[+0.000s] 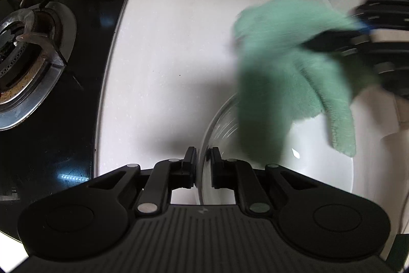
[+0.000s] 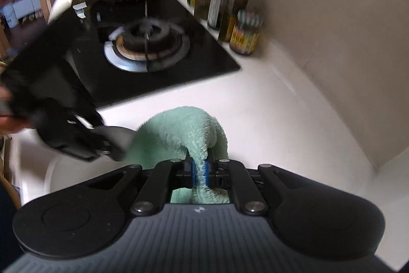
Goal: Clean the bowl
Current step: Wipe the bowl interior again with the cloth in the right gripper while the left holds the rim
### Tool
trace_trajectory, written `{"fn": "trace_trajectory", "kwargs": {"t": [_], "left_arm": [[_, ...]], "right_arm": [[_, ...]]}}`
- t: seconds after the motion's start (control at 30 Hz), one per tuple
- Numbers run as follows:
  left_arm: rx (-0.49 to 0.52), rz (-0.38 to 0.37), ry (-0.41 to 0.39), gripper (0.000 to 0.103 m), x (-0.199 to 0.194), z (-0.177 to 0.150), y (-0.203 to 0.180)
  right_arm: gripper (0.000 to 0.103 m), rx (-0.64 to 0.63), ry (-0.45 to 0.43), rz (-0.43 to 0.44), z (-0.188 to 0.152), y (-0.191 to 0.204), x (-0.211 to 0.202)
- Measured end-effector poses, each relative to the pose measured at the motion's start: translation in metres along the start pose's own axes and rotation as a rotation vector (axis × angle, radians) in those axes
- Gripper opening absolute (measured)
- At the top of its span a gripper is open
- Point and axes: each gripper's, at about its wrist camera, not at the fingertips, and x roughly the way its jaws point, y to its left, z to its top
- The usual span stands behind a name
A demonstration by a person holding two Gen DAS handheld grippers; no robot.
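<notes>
1. The glass bowl [image 1: 281, 157] sits on the white counter [image 1: 166, 55], toward its near edge and to the right of the black hob [image 1: 76, 68].
2. The left gripper [image 1: 203, 163] has its jaws narrow, clamped on the bowl's rim: one finger inside the wall, one outside.
3. The right gripper [image 2: 202, 168] has its jaws pinched on a fold of the green cloth [image 1: 286, 73]. The cloth hangs down into the bowl's mouth; whether it touches the glass cannot be told, as both views are blurred there.
4. Progress, as a judgement: this looks like the wiping stage, with cloth and bowl brought together. The visible inner wall shows no obvious soil, but blur and clear glass hide streaks, so how much wiping remains cannot be settled.
5. Room: open counter lies behind the bowl toward the back wall [image 2: 332, 17]. Bottles and jars [image 2: 230, 4] line the back edge beside the hob, well apart from the bowl.
6. Risk, as a judgement: the hob edge and the burner [image 1: 25, 55] lie to the left, and the bowl stands near the front edge.
</notes>
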Motion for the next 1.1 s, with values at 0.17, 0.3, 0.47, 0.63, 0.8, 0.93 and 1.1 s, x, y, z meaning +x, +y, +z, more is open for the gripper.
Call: {"fn": "trace_trajectory", "kwargs": {"t": [0.17, 0.3, 0.47, 0.63, 0.8, 0.93, 1.1], "left_arm": [[-0.023, -0.011, -0.015, 0.010, -0.002, -0.004, 0.003], [-0.036, -0.012, -0.019, 0.010, -0.002, -0.005, 0.004], [-0.045, 0.003, -0.027, 0.011, -0.003, -0.007, 0.002], [-0.038, 0.030, -0.030, 0.013, -0.005, -0.006, -0.002], [-0.040, 0.039, -0.032, 0.012, -0.005, -0.007, -0.001], [-0.031, 0.045, -0.034, 0.012, -0.007, -0.009, 0.000], [-0.013, 0.042, -0.031, 0.009, -0.008, -0.015, 0.000]], "right_arm": [[0.005, 0.027, 0.091, 0.016, -0.024, -0.001, 0.015], [0.005, 0.049, 0.162, 0.030, -0.044, 0.000, 0.026], [0.005, 0.098, 0.153, 0.042, -0.072, 0.033, 0.018], [0.005, 0.158, 0.112, 0.045, -0.090, 0.083, 0.014], [0.005, 0.201, 0.082, 0.036, -0.089, 0.117, 0.021], [0.005, 0.222, 0.053, 0.056, -0.083, 0.137, 0.025], [0.005, 0.244, -0.024, 0.097, -0.072, 0.157, 0.023]]}}
